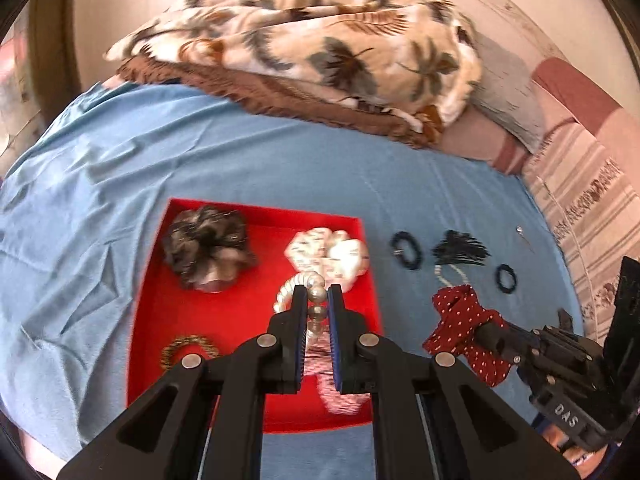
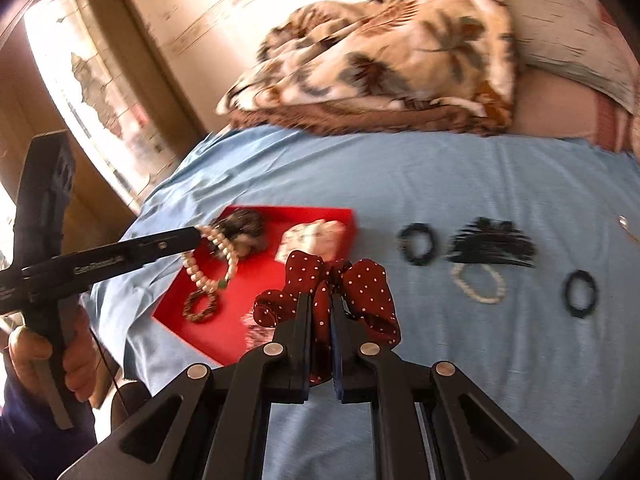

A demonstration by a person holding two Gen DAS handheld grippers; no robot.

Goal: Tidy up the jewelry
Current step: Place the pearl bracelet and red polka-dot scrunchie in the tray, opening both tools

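Held: pearl bracelet [image 1: 308, 304] in my left gripper [image 1: 318, 292] over red tray [image 1: 256, 412], polka-dot scrunchie [image 2: 360, 288] in my right gripper [image 2: 321, 300]; roughly halfway, black hair ties [image 2: 416, 244], tassel [image 2: 490, 244] remaining.

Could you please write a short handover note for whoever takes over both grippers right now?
Left gripper: shut on the pearl bracelet, held above the red tray.
Right gripper: shut on the red dotted scrunchie, lifted beside the tray.
Done: grey scrunchie, white scrunchie, brown bracelet and a pink item in tray.
Left: two black hair ties, black clip, small white bracelet on the blue sheet.
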